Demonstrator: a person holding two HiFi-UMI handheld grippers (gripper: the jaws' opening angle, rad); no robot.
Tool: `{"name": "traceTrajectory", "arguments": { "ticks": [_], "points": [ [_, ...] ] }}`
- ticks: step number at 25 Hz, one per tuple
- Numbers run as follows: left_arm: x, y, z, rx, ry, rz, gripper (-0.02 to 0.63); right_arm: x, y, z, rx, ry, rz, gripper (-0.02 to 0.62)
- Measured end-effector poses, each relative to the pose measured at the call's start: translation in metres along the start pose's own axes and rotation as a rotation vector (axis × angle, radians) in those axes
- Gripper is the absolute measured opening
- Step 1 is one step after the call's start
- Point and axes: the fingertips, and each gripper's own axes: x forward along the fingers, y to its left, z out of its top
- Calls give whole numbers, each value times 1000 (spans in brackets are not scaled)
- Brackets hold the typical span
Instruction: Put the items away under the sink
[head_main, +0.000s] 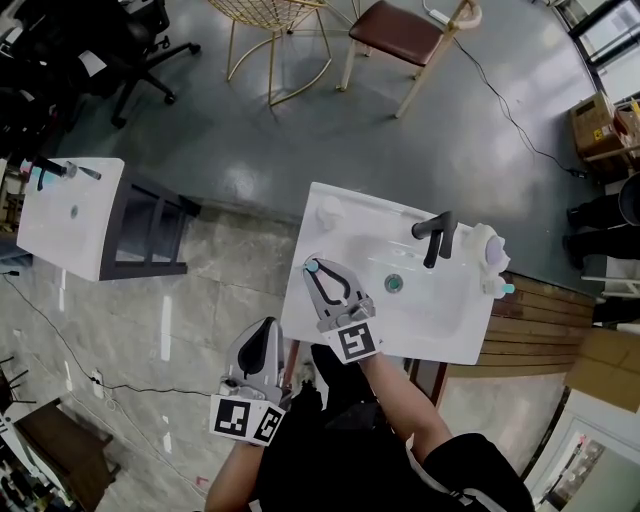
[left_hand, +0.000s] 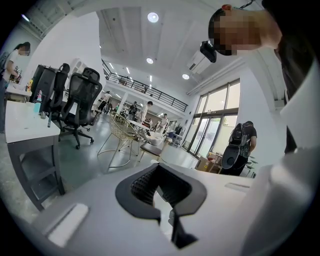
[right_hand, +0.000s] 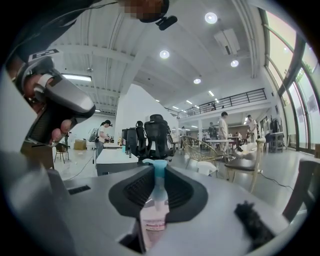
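A second sink (head_main: 70, 215) on a dark stand sits at nine o'clock in the head view, with a black office chair (head_main: 130, 50) at eleven and a gold wire chair (head_main: 275, 40) near twelve, both on the grey floor (head_main: 250, 140). Lower down, at about seven o'clock, the left gripper (head_main: 270, 325) is held beside the main sink's near left corner, clear of the sink top. Its own view shows the two curved black jaws with their tips pressed together and nothing between them. Just to its right, the right gripper (head_main: 312, 267) reaches over the sink (head_main: 440, 335) from the near edge, pointing toward eleven o'clock — its jaws pinch a small pump bottle (right_hand: 153, 220) with a teal top, the pads closed on the neck. The bottle is upright at the sink's left ledge, at nine o'clock of the drain (head_main: 394, 284); whether its base rests on the ledge I cannot tell. A black tap (head_main: 437, 238) stands at one o'clock of the drain, and far beyond it a brown-seated chair (head_main: 400, 35) stands on the floor. On the sink's right end lie a few white things (head_main: 488, 250), one with a teal cap — and cardboard boxes (head_main: 592, 122) sit at the far right, at two o'clock.
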Motion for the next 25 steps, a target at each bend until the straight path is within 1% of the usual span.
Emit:
{"name": "traceTrajectory", "arguments": {
  "ticks": [7, 11, 13, 18, 25],
  "points": [
    [-6, -5, 0, 0, -1, -14, 6, -12, 3, 11, 16, -38, -12, 71],
    [-14, -7, 3, 10, -5, -23, 6, -20, 8, 16, 24, -20, -21, 71],
    [-18, -9, 5, 12, -9, -30, 6, -24, 8, 21, 31, -29, -33, 71],
    [-34, -20, 6, 26, -16, -51, 6, -42, 14, 36, 16, -60, -56, 71],
    [-62, -38, 10, 33, -38, -87, 6, -74, 28, 56, 13, -54, -93, 71]
  ]
}}
